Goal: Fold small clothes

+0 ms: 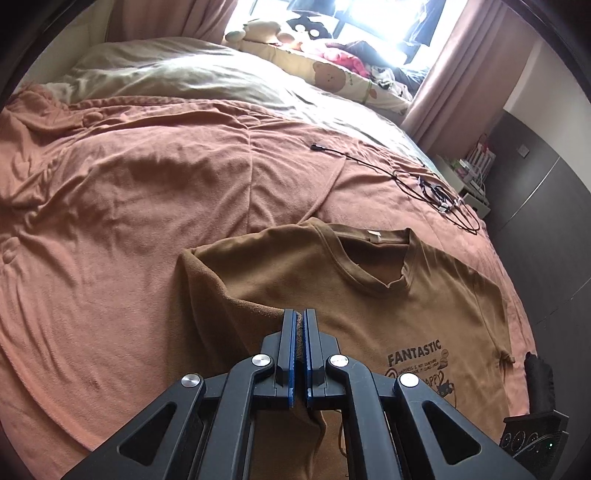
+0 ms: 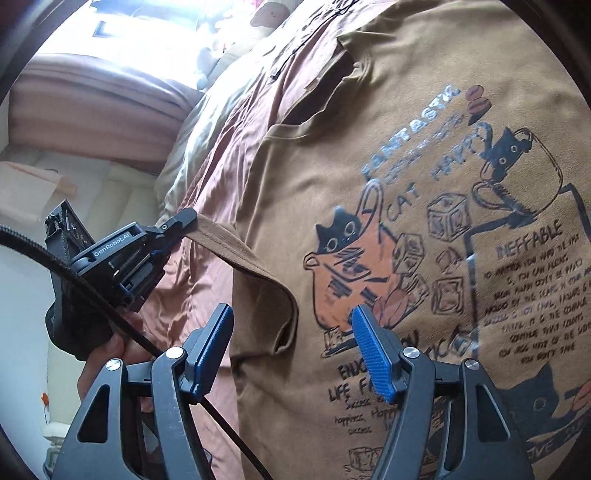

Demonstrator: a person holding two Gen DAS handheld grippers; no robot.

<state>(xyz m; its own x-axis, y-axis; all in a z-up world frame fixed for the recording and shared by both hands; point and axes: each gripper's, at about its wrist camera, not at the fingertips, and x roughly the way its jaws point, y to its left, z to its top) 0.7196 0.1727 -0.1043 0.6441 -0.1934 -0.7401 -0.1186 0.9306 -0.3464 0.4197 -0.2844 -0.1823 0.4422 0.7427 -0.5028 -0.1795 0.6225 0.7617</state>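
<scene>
Lying flat on a rust-pink blanket, the brown printed cotton T-shirt fills the near right of the left wrist view, where the left gripper pinches its sleeve edge; a black cable tangle lies far right. Only the right wrist view shows the cat print and the right gripper, fingers spread, holding nothing, over the shirt.

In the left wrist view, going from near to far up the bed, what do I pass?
left gripper shut on the sleeve → brown T-shirt → black cable on the pink blanket → beige duvet → plush toys at the window.
</scene>
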